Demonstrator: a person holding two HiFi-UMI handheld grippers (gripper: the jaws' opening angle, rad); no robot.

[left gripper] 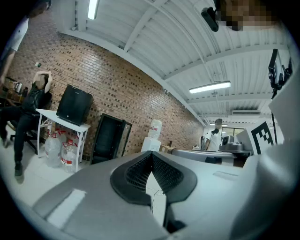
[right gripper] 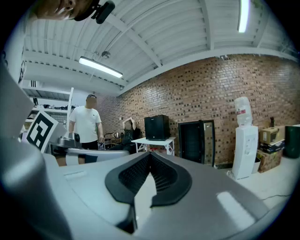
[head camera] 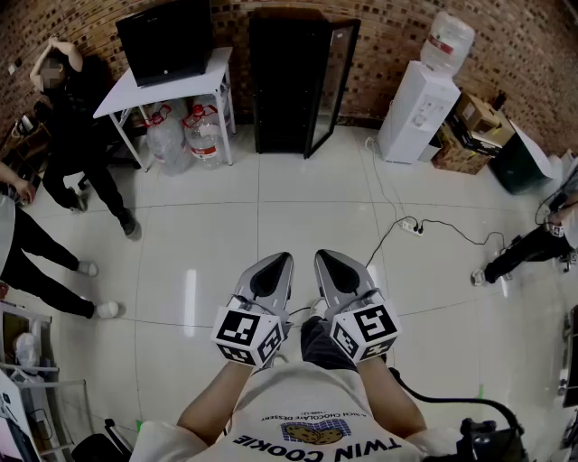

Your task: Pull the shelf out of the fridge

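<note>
Approach step being judged as in hand; nothing being gripped. left gripper (head camera: 274, 263) and right gripper (head camera: 330, 259) hovering side by side, level, jaws on both pressing together, empty. fridge (head camera: 282, 86) standing well apart at far wall, door (head camera: 336, 83) hanging open; shelf inside too dark to see. Next move calling for walking closer, opening jaws, reaching for shelf front edge.

The fridge (head camera: 282, 86) is a tall, black, upright cabinet standing on the pale tiled floor (head camera: 298, 226) against the brick wall (head camera: 388, 27), far across the room. Its narrow glass-paned door (head camera: 332, 83) hangs open, swung out on the right-hand side; the inside is dark, and the shelf cannot be made out.
</note>
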